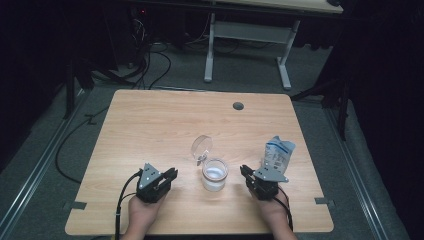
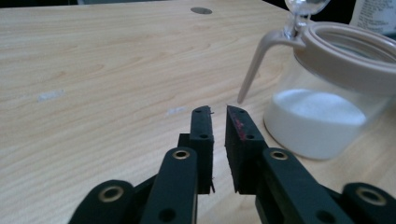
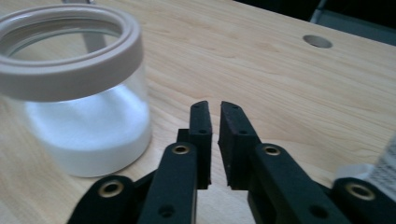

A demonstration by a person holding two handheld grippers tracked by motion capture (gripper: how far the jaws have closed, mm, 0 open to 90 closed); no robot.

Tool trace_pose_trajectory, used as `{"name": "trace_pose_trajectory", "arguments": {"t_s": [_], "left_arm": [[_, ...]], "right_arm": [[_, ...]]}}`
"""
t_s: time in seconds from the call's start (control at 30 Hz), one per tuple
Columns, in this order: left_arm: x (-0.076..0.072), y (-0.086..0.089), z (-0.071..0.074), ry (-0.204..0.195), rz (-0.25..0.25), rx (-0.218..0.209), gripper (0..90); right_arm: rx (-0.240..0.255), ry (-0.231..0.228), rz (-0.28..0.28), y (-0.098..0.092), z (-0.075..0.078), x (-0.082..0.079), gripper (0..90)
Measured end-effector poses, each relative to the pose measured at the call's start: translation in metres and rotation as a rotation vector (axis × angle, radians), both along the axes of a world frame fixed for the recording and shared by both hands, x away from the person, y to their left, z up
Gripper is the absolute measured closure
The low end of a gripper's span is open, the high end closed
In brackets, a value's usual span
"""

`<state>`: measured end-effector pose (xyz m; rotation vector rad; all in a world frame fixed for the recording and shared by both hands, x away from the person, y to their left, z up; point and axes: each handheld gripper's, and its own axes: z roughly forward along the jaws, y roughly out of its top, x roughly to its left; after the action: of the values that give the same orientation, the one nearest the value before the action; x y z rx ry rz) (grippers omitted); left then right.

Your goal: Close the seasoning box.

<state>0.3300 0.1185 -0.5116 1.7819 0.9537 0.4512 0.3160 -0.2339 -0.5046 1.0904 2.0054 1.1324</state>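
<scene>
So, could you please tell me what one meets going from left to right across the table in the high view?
Left gripper → open glass jar of white powder → right gripper → blue-and-white carton.

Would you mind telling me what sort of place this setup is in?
Probably a lab or recording studio: black curtains around a lone wooden table, loose cables on grey carpet, and a height-adjustable desk behind.

Open jar (image 1: 215, 174) between two grippers, pouch (image 1: 278, 152) right
</scene>
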Motion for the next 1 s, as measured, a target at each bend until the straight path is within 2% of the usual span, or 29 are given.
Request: {"name": "trace_pose_trajectory", "arguments": {"t_s": [0.07, 0.13, 0.27, 0.53, 0.7, 1.0], "left_arm": [[0.006, -0.003, 0.001, 0.008, 0.005, -0.014, 84.0], [0.012, -0.005, 0.003, 0.017, 0.01, -0.023, 86.3], [0.021, -0.012, 0.009, 0.016, 0.017, -0.036, 88.9], [0.032, -0.03, 0.026, 0.001, 0.009, -0.064, 89.9], [0.033, -0.037, 0.035, -0.014, -0.006, -0.078, 89.9], [0.028, -0.043, 0.045, -0.042, -0.035, -0.095, 89.9]], "right_arm": [[-0.018, 0.006, 0.015, 0.002, -0.001, -0.001, 86.7], [0.01, 0.021, 0.035, 0.003, -0.002, -0.003, 89.2], [-0.001, 0.034, 0.074, 0.007, -0.005, -0.009, 90.0], [-0.019, 0.026, 0.118, 0.02, -0.005, -0.019, 89.9], [-0.044, 0.028, 0.134, 0.027, -0.008, -0.021, 89.8], [-0.056, 0.017, 0.149, 0.035, -0.009, -0.022, 89.8]]}}
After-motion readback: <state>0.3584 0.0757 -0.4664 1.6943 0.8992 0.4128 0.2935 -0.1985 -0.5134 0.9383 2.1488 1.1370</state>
